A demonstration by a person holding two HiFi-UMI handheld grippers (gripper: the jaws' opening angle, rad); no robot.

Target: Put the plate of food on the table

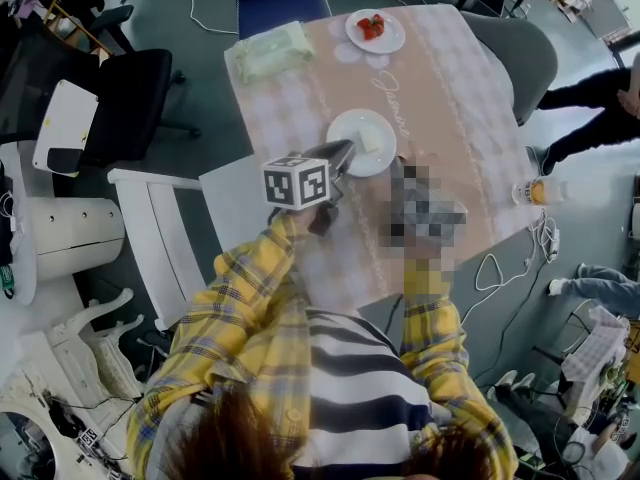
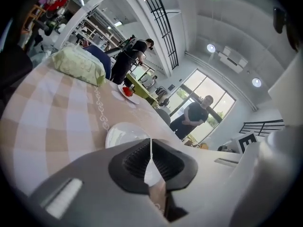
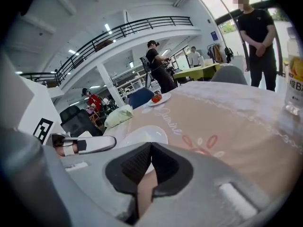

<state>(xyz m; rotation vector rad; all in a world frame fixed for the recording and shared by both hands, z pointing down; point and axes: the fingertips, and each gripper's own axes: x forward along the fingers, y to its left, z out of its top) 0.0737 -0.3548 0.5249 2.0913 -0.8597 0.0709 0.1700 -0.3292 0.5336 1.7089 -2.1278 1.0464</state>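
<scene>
Round white ceramic plate (image 1: 350, 126) carrying a pale yellow block of food (image 1: 372, 140), seated flat near the middle of the counter (image 1: 450, 98) on its pink-and-white checked cloth. Already down on the surface and well in from every edge, presumably for easy reach and no risk of tipping off.

Left gripper (image 2: 151, 142) at the plate's near-left rim, jaws drawn together to a hairline slit, nothing seen clamped between the pads. Plate visible just beyond and partly behind the tips; contact with the rim not resolvable. Plate judged as resting free rather than carried, given its flat seating on the cloth.

Right gripper (image 3: 150, 145) alongside, to the right of the plate, jaws together on nothing; hidden in the head view.

Farther along the counter, apart from the work: second white plate with red fruit (image 1: 375, 30) near the far edge, soft pale green packet (image 1: 270, 50) at the far left corner, both clear of the central spot.

Task judged essentially complete; remaining need only a clean withdrawal without nudging the rim.
</scene>
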